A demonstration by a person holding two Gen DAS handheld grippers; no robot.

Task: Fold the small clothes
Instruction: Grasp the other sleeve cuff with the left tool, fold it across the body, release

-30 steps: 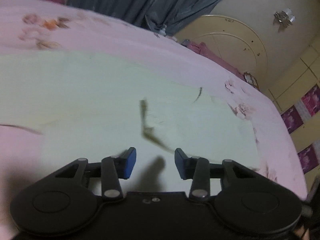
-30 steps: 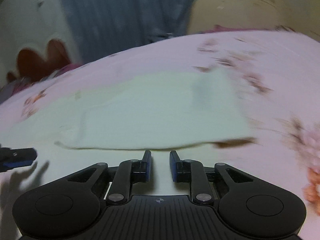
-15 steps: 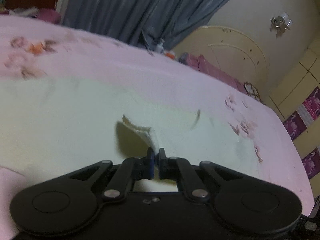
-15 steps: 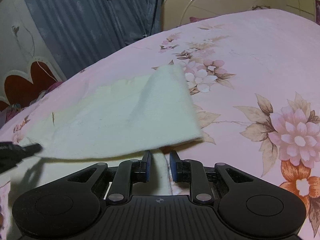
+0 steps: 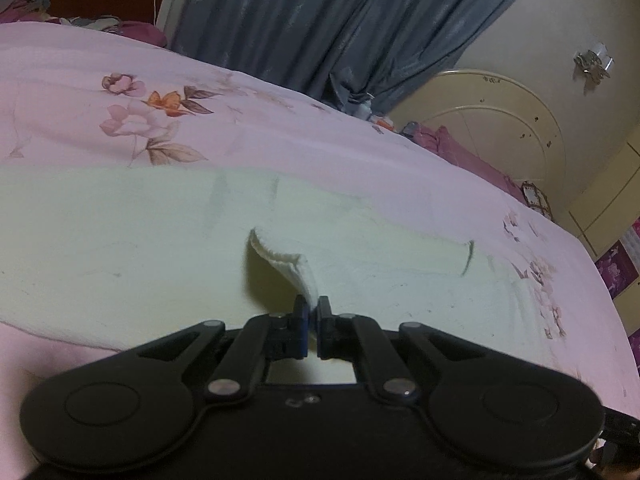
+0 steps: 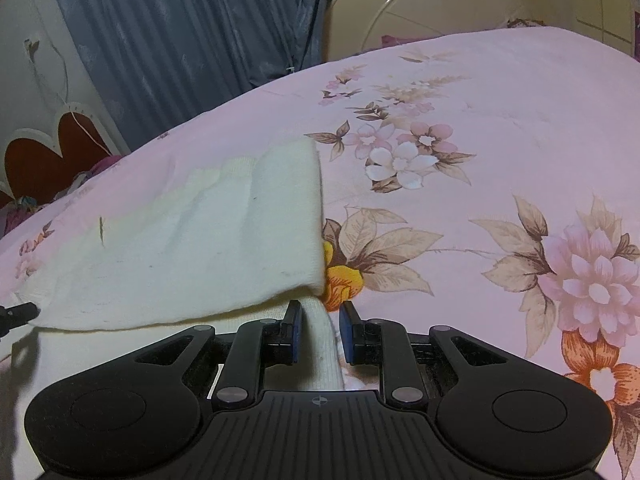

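Note:
A cream knit garment (image 5: 120,248) lies spread on the pink floral bedsheet (image 5: 120,92). My left gripper (image 5: 313,312) is shut on a pinched-up edge of the garment, which curls up just ahead of the blue pads. In the right wrist view the garment (image 6: 192,248) lies folded over, its right edge straight. My right gripper (image 6: 319,316) stands partly open around a fold of the garment near its corner, with a gap on the right pad's side. The left gripper's tip (image 6: 16,314) shows at the left edge.
The bedsheet (image 6: 500,140) stretches wide to the right of the garment. A grey curtain (image 5: 320,20), a cream round headboard (image 5: 500,120) and a red heart-shaped board (image 6: 40,160) stand behind the bed. Pink bedding (image 5: 460,152) lies at the bed's far edge.
My left gripper closed on the garment's edge and lifted it. The right gripper carried its fold over, then its jaws widened slightly. Both views pulled back and up.

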